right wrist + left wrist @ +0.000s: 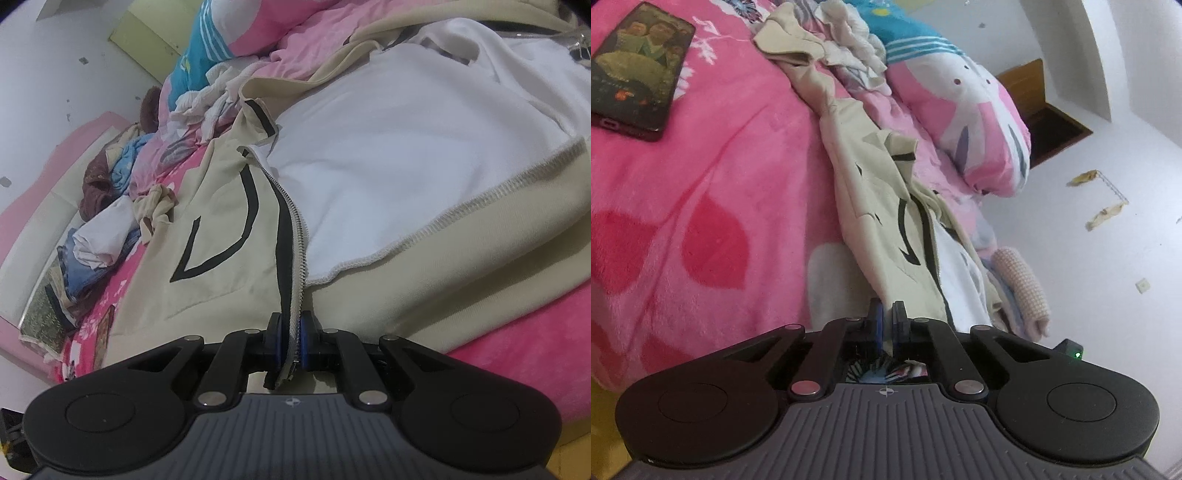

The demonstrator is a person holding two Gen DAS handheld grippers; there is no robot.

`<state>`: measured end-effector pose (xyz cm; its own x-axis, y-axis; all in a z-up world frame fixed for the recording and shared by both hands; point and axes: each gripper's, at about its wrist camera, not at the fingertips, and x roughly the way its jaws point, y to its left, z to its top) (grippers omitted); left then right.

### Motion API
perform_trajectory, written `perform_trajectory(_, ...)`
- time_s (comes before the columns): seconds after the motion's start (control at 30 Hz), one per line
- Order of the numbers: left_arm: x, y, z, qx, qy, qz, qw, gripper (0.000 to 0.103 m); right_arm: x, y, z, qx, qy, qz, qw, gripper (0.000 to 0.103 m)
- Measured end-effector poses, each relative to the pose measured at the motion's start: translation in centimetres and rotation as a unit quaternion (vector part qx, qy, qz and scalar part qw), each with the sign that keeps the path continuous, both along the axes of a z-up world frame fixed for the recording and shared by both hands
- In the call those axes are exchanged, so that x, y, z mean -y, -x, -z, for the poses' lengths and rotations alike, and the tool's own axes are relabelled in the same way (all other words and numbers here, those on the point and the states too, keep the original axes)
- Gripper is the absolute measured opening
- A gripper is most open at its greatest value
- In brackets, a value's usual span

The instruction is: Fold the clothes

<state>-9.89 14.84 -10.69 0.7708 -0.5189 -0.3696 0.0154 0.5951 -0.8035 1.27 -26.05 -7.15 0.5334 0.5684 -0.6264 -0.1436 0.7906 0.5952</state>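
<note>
Left wrist view: a pink fleece blanket (701,177) with red leaf shapes is seen covering the bed. A phone (637,70) with a printed case is laid flat on it at upper left, well apart from the garment. A patterned pink and white quilt (964,110) is bunched along the wall side, with crumpled pale cloth (849,48) above it and a rolled waffle-knit towel (1023,291) lower down, just beside the jacket. A wooden nightstand (1038,107) is seen against the white wall.

The cream zip jacket (882,214) is stretched in a long narrow band, its long axis running from the left gripper (887,321) away toward the far crumpled cloth. The jaws are nearly closed; cream fabric passes between the blue pads (875,325) and is pinched there.

Right wrist view: the jacket (221,258) is spread open on the blanket (517,325), white lining (388,166) turned up, black line markings on the cream panel. The zipper edge (295,236) runs straight away from the right gripper (291,339), which is clamped narrowly on the lower end of the zipper tape. The ribbed hem extends to the right of the grip. A heap of folded and loose clothes (99,236) is noted at left near the headboard, clear of the jacket; the quilt (236,33) is piled beyond.
</note>
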Motion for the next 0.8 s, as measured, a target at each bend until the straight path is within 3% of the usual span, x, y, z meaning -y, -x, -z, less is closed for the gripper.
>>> perform_trajectory(0.13, -0.5, -0.8, 3.0, -0.052, -0.001, 0.013, 0.9985, 0.003, -0.1, 0.0, -0.1, -0.001, 0.004, -0.001, 1.0, 0.008)
perform_trajectory(0.23, -1.1, -0.1, 2.1, -0.027, -0.003, 0.014, 0.9995, 0.005, -0.1, 0.0, -0.1, 0.0, 0.004, 0.0, 1.0, 0.008)
perform_trajectory(0.43, -2.4, 0.1, -2.0, 0.057, -0.097, -0.032, 0.9932, 0.006, -0.1, 0.0, 0.2, 0.008, 0.002, -0.003, 1.0, 0.008)
perform_trajectory(0.6, -0.5, -6.9, -3.2, 0.081, -0.153, -0.003, 0.9849, 0.006, 0.1, 0.4, 0.6, 0.026, -0.007, -0.008, 1.0, 0.008)
perform_trajectory(0.73, -0.5, -13.3, -0.5, 0.019, -0.189, -0.007, 0.9818, 0.006, 0.3, 0.3, 0.8, 0.032, -0.013, -0.015, 0.999, 0.008)
perform_trajectory(0.8, -1.3, -14.7, -0.1, 0.014, -0.185, -0.013, 0.9826, 0.006, 0.4, 0.3, 0.8, 0.034, -0.015, -0.018, 0.999, 0.008)
